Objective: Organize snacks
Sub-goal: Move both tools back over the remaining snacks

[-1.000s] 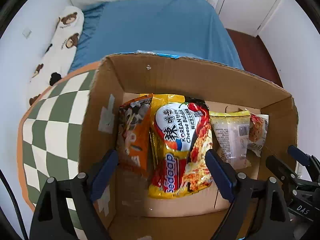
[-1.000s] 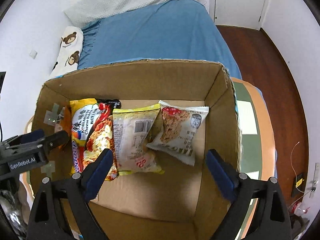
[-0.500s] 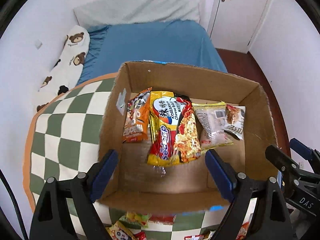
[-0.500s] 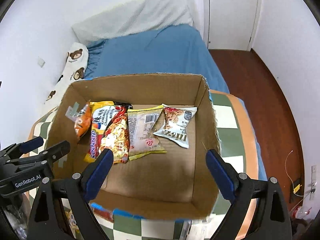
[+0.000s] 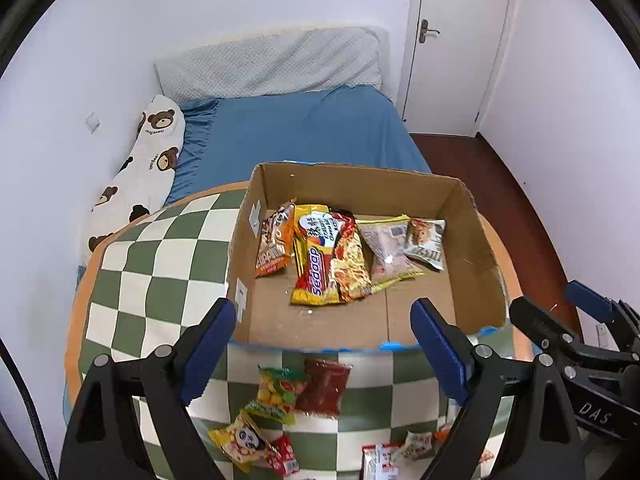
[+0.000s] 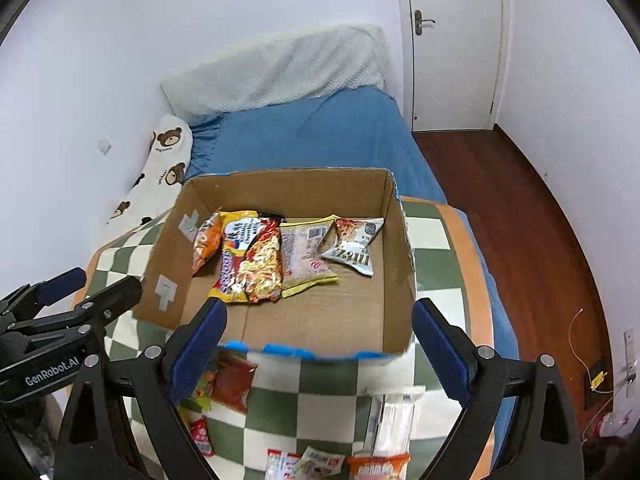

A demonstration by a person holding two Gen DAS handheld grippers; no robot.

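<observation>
The open brown cardboard box (image 5: 472,236) now sits farther from both cameras than a second ago, so loose snack packets on the green-and-white checked tablecloth (image 5: 160,264) show in front of it. The left gripper (image 5: 320,350) and right gripper (image 6: 316,344) both hang empty with fingers spread wide, near the box's front wall. Inside the box, the yellow-and-red noodle packet (image 5: 326,256) lies flat, its long axis running front to back.
</observation>
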